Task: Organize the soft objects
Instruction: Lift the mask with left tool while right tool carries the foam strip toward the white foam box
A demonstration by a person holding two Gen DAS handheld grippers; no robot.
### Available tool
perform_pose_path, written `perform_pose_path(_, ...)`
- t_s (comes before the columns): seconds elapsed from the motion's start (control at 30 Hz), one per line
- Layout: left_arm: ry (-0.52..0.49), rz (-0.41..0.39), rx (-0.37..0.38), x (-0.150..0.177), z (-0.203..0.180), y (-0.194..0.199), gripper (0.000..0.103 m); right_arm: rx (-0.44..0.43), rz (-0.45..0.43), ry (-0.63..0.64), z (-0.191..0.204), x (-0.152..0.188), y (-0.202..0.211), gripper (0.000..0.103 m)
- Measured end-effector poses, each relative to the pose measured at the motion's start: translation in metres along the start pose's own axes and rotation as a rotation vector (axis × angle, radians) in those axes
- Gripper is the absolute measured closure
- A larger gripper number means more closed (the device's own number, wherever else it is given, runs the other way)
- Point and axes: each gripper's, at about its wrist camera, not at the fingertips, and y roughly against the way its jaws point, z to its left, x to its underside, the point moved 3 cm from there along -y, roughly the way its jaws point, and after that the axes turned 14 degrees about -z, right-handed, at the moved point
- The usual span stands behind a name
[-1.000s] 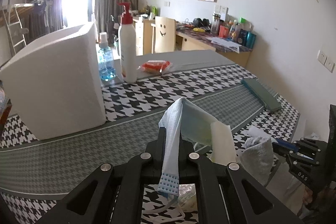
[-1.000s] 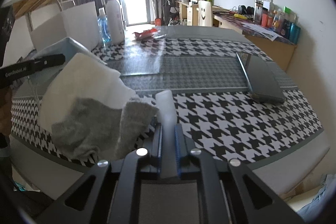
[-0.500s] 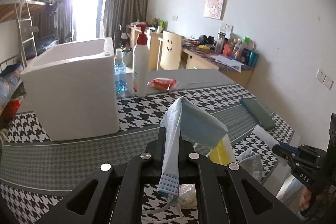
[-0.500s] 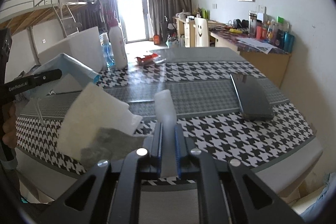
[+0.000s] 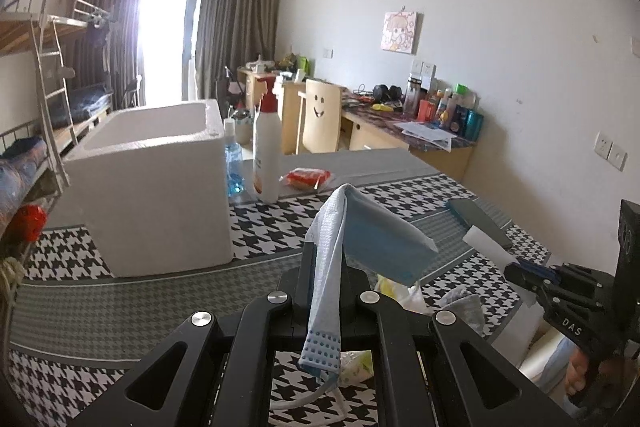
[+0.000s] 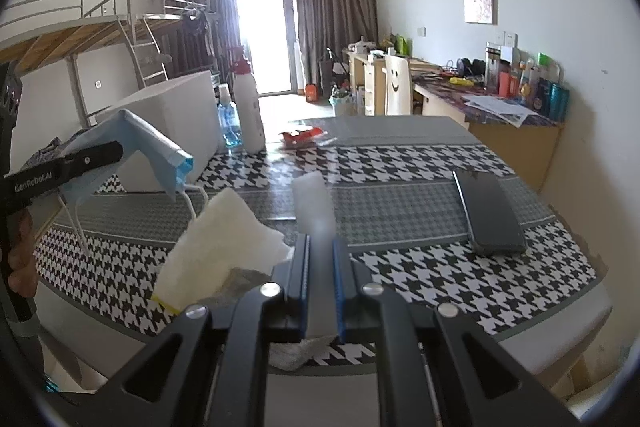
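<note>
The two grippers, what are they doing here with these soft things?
A person holds a gripper in each hand above the table. The left gripper is shut on a blue mask, whose ear loops hang free. The right gripper is shut on a white cloth with a grey part underneath. Both items are lifted off the table. An open white box stands ahead on the left, next to two bottles; nothing has gone in yet, as far as the views show.

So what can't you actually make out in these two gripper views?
- White foam box: inside hidden by its own walls, both views.
- White cloth in the right gripper: lower part cut off by the gripper body.
- Desk bottles: labels too small.
- Red packet: print unreadable.
</note>
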Motion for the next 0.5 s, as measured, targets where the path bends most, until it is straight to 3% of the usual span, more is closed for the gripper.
perform_pose_path(0.5, -0.038, -0.023, -0.036, -0.016, 0.006, 0.0, 0.096, -0.037, -0.045, 0.013, 0.016, -0.021, -0.005, 0.09)
